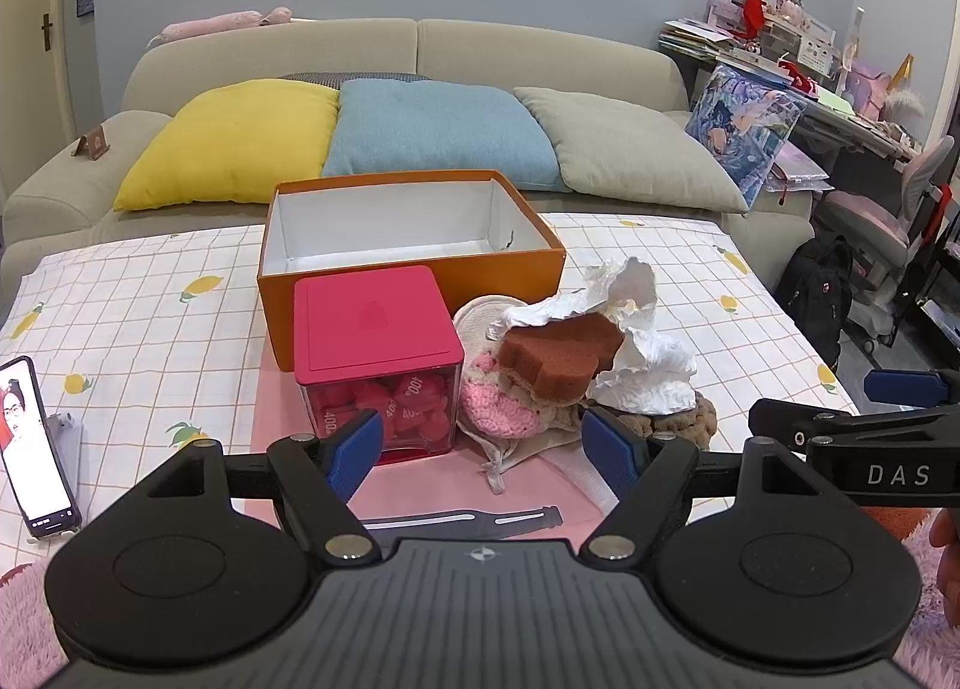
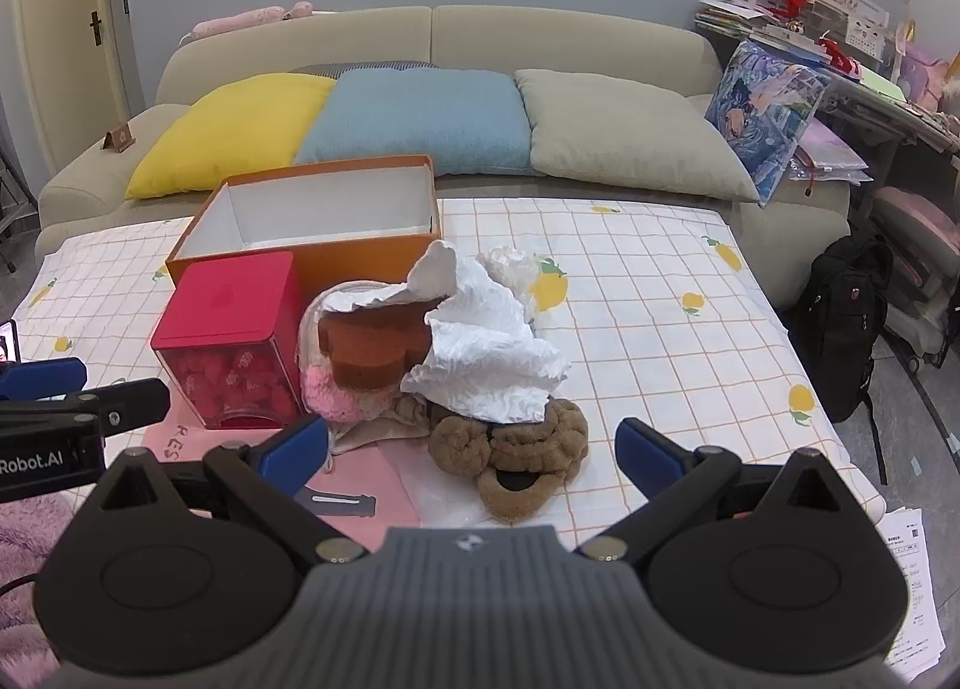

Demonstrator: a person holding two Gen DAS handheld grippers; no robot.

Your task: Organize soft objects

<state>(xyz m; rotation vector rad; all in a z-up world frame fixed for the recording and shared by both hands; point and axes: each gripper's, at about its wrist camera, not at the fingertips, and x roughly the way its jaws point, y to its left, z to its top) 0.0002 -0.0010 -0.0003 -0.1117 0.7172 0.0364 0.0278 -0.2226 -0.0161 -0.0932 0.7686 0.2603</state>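
Observation:
A pile of soft things lies on the table in front of an open orange box (image 1: 420, 281) (image 2: 366, 263). In it are a brown sponge (image 1: 558, 356) (image 2: 372, 350), crumpled white cloth (image 1: 636, 353) (image 2: 486, 353), a pink crochet piece (image 1: 498, 407) (image 2: 327, 389), a beige drawstring pouch (image 1: 522, 449) and a brown plush scrunchie (image 2: 510, 443) (image 1: 690, 419). My left gripper (image 1: 483, 440) is open and empty just short of the pile. My right gripper (image 2: 474, 446) is open and empty, its fingers either side of the scrunchie.
A clear cube with a red lid (image 1: 378, 353) (image 2: 234, 341) holds red pieces left of the pile. A phone (image 1: 36, 449) stands at the left edge. A grey strap (image 1: 468, 521) lies on pink paper. A sofa with cushions (image 1: 432, 131) stands behind the table.

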